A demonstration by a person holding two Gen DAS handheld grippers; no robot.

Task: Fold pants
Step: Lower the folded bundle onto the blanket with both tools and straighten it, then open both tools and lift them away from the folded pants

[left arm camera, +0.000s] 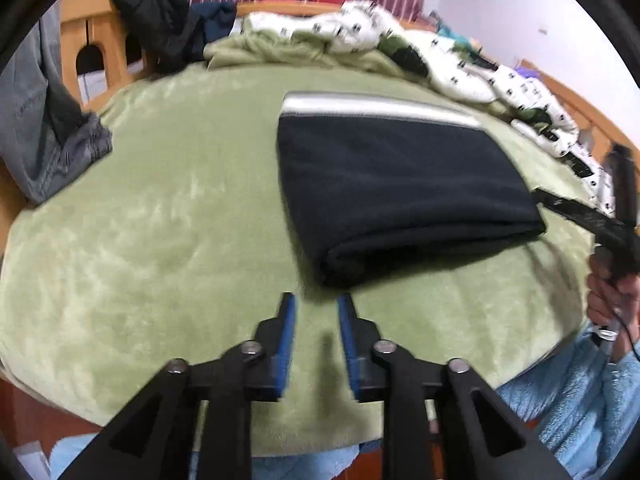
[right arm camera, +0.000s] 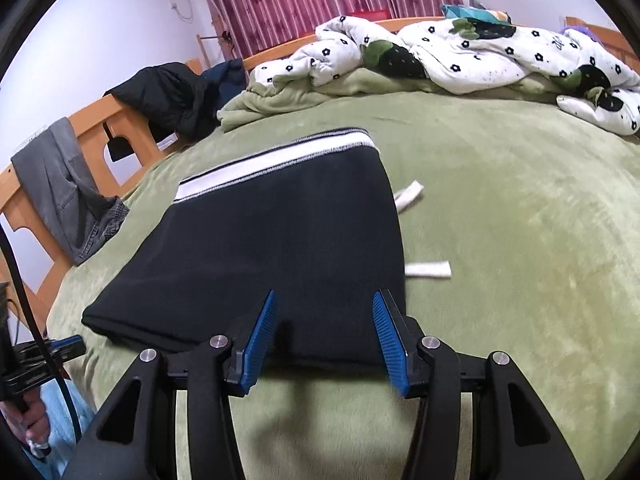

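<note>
Lay folded on the bed (left arm camera: pixel 160 208), the pants (right arm camera: pixel 280 240): soft, thick, limp, likely best pinched at the near fold, with left gripper (left arm camera: pixel 316 304) narrowly parted, right gripper (right arm camera: pixel 324 304) wide, both empty.

The green blanket (right arm camera: pixel 520 208) lies bare and open to the right of the folded pants (right arm camera: pixel 276 248), broken only by two white drawstring ends (right arm camera: pixel 427 269) just beside the pants' right edge. A wide bare stretch also opens left of the pants. The far side is blocked by a heaped floral quilt (right arm camera: pixel 460 52). At far left, dark clothes (right arm camera: pixel 168 92) and grey trousers (right arm camera: pixel 68 192) hang over the wooden bed rail (right arm camera: pixel 24 200).
</note>
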